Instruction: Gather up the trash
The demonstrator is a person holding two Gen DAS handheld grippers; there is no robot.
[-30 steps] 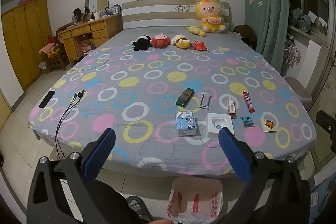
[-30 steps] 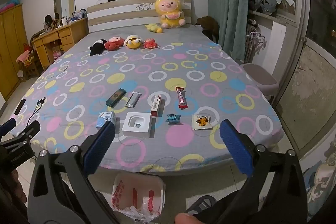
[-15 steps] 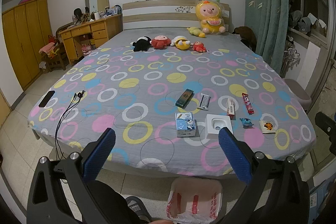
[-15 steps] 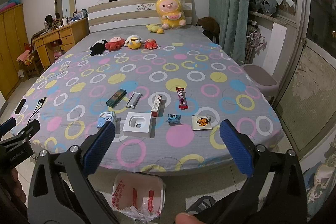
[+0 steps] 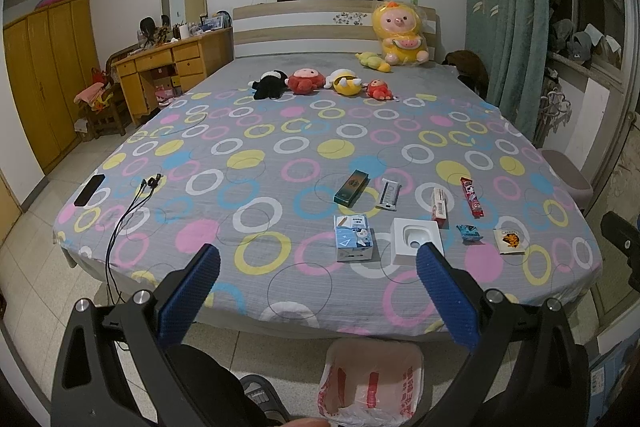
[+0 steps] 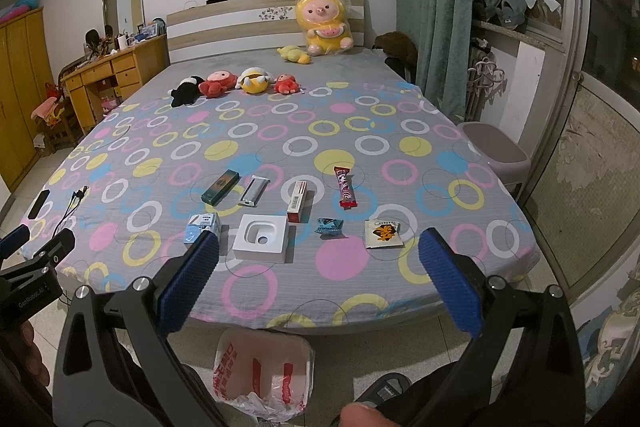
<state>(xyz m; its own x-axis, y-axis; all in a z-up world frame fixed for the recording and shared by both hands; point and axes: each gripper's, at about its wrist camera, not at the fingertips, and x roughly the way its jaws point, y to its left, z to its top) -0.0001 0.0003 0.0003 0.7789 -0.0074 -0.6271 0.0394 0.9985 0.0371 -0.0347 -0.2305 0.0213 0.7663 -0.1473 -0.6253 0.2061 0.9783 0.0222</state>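
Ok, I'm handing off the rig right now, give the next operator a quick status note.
Left gripper: open, nothing held, short of the bed edge.
Right gripper: open, nothing held.
Trash: eight pieces lie on the bedspread near the foot, among them the white tray, milk carton and red wrapper.
Bag: open on the floor below.
Done: nothing visibly collected.
Left: bag every piece.

White lettering on the left gripper [image 6: 32,291], seen from the right wrist view, reads roughly "GenRobot.AI". The plastic bag [image 6: 262,373] on the floor carries red printed characters, too crumpled to read. Print on the packets on the bed is too small.
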